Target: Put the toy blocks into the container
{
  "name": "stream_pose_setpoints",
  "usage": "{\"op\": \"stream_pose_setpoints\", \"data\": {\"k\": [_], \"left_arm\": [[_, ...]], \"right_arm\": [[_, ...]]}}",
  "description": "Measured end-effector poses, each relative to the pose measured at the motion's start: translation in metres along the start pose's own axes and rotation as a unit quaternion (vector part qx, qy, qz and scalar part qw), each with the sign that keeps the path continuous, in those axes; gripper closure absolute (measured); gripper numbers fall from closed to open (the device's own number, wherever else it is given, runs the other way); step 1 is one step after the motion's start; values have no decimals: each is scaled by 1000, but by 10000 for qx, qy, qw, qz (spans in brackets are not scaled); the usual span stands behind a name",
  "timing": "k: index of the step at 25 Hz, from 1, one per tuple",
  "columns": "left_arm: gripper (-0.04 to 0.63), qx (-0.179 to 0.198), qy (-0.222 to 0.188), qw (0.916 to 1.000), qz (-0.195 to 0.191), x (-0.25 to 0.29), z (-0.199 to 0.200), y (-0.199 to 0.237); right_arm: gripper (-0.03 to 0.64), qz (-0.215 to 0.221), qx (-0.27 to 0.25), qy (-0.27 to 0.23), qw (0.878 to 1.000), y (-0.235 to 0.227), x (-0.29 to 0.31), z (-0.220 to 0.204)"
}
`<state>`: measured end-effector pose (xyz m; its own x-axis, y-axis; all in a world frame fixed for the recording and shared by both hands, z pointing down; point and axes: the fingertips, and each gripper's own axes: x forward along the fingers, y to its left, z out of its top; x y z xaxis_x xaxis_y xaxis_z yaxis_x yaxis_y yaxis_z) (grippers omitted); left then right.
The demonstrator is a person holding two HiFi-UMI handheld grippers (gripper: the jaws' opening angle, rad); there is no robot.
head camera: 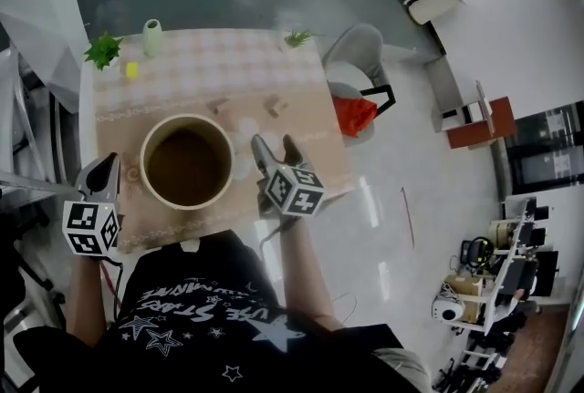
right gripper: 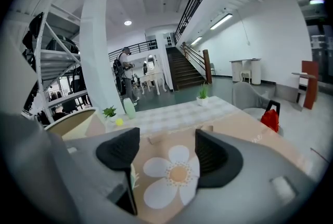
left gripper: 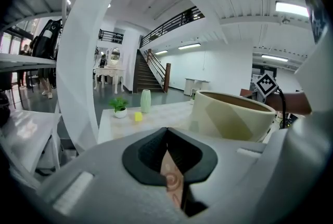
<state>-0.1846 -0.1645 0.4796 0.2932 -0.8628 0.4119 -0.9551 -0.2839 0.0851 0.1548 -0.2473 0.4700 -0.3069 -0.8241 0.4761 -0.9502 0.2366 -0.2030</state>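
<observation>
1. Left tongs (head camera: pixel 108 165) pressed together on nothing, held just off the near left corner of the tabletop (head camera: pixel 310 108); right tongs (head camera: pixel 276 148) spread and empty, poised over the near edge and aimed at the middle.
2. Container (head camera: pixel 187 118) upright by the near left corner, between the two tongs, mouth open.
3. Two wooden blocks, one (head camera: pixel 217 106) left of the other (head camera: pixel 275 106), lying apart at the middle of the tabletop beyond the container, neither gripped. By the look of it, both left to be fetched and dropped in.
4. Small yellow piece (head camera: pixel 131 69) near the far left corner beside a green vase (head camera: pixel 151 37): too small to tell whether a block.
5. Inside of the container dim brown; no block made out there, bottom not clearly shown. Near edge partly hidden by the person's body.
</observation>
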Motion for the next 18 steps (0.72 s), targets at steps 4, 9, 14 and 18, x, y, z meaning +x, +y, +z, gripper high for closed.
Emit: {"op": "stream_pose_setpoints", "data": {"k": [4,9,14,18], "left_arm": [[584,-223,39,9988,431,4,0,2],[584,-373,52,9941,1020,2,7,12],[584,-386,156,9889,1425,3,6,18],[584,-458,215,9855,1619,2,5,15]], "right_arm": [[278,12,-120,151,9998,-23,26,3],[278,-79,-432,414,9982,-58,62,2],[278,5,-419,690,9967,-79,93,-8],[279,113,-555,965,9937,-84,111,-17]]}}
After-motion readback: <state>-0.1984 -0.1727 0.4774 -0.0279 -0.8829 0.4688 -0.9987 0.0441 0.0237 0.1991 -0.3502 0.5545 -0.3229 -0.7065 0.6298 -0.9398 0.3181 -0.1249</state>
